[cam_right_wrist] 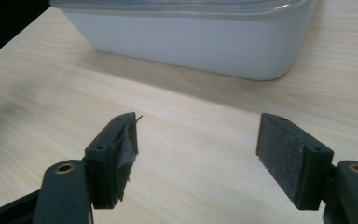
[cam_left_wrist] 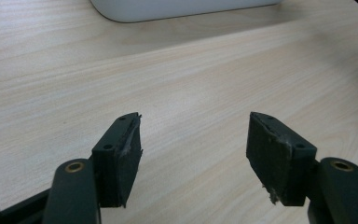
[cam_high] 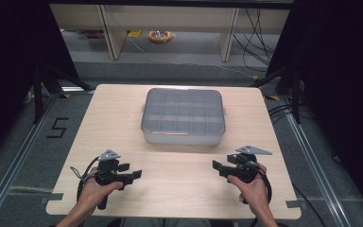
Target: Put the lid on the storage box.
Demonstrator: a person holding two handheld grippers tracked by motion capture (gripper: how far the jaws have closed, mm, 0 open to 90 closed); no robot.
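Note:
A shallow white box [cam_high: 183, 116] with a clear lid and several compartments stands at the middle back of the light wooden table [cam_high: 179, 189]. My left gripper [cam_high: 131, 171] is held low near the front left, pointing right, with its jaws open and nothing between them. The right gripper [cam_high: 219, 168] mirrors it at the front right, pointing left, also open and empty. In the left gripper view the gripper [cam_left_wrist: 195, 135] hovers over bare wood, with the box [cam_left_wrist: 182, 7] at the top edge. The right gripper view shows the gripper [cam_right_wrist: 198, 135] facing the box's side wall [cam_right_wrist: 191, 37].
Black curtains close in both sides. Metal rails [cam_high: 307, 146] run along the floor beside the table, and a tape "5" [cam_high: 57, 127] marks the floor at the left. Behind the table stand furniture legs, cables and a yellow roll [cam_high: 159, 36].

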